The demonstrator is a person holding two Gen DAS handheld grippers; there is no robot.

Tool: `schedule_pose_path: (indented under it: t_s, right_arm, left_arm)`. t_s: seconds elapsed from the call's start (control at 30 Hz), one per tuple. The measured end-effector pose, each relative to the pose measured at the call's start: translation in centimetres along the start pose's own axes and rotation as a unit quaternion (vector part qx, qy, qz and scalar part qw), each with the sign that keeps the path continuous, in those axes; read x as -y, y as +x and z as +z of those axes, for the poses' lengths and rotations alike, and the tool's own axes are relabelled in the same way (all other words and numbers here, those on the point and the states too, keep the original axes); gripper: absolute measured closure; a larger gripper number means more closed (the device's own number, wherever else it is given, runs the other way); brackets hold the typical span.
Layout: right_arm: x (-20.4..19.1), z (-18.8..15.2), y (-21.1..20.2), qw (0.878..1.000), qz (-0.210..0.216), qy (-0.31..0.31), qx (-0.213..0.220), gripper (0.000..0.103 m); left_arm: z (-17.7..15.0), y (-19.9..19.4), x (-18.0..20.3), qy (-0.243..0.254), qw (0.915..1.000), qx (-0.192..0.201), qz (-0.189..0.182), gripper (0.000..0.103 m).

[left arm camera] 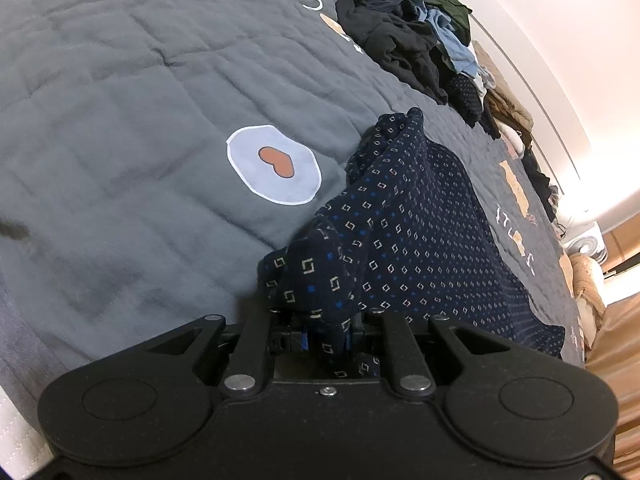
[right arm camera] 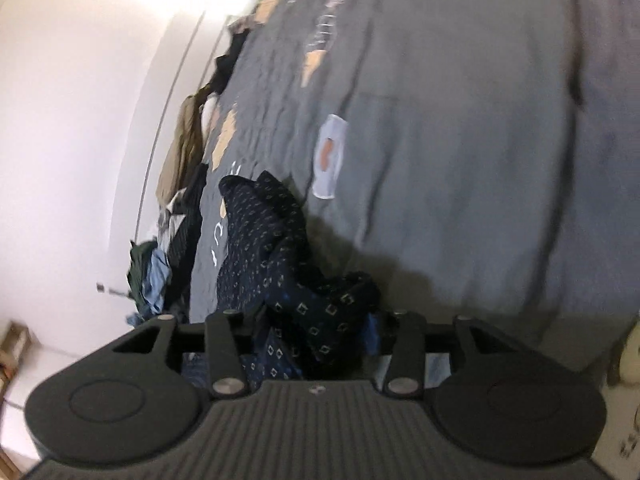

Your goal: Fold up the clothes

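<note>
A dark navy garment (left arm camera: 420, 220) with a small square print lies bunched on the grey bedspread (left arm camera: 120, 120). One end of it runs into my left gripper (left arm camera: 320, 332), which is shut on that fabric. In the right wrist view the same garment (right arm camera: 256, 232) rises in a ridge along the bedspread (right arm camera: 460, 160), and a thick fold of it sits between the jaws of my right gripper (right arm camera: 316, 332). Those jaws stand apart, with a blue pad (right arm camera: 373, 330) showing clear of the cloth on the right side.
A pile of dark, blue and green clothes (left arm camera: 400, 28) lies along the bed's far side by the white wall, also the clothes pile (right arm camera: 180, 152) in the right view. The bedspread carries an oval heart patch (left arm camera: 274, 164). A white fan (left arm camera: 586, 246) stands past the bed's end.
</note>
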State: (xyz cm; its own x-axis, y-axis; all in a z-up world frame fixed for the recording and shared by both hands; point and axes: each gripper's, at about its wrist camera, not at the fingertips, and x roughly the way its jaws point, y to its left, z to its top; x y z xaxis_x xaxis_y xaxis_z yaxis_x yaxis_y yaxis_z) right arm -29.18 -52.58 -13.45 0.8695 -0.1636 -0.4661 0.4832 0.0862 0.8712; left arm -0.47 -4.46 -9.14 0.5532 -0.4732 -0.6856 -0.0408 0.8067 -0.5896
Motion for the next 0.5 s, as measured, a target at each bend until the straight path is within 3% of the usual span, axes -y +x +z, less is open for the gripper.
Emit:
schedule_pose_path:
  t_s: [0.1,0.17,0.23,0.43,0.5]
  right_arm:
    - [1.0,-0.4,-0.3,0.999,0.005,0.041,0.026,0.064]
    - [1.4,-0.2,-0.8,0.997,-0.003,0.056,0.053,0.091]
    - [0.6,0.1,-1.4,0.996,-0.023,0.014,0.090,0.103]
    - [-1.3,0.9,-2.3,0.993,-0.048,-0.063,0.085,0.098]
    - [-1.4,1.2,-3.1,0.995,-0.040,-0.057,0.072,0.096]
  left_arm:
    - [0.0,0.0,0.0,0.000,1.0000,0.001,0.001,0.088]
    - [-0.1,0.0,0.1,0.001,1.0000,0.001,0.001,0.088]
    - [0.0,0.1,0.0,0.001,1.0000,0.000,0.001,0.088]
    - [-0.1,0.1,0.1,0.005,1.0000,0.001,0.006,0.088]
    - [0.0,0.1,0.1,0.004,1.0000,0.000,0.005,0.088]
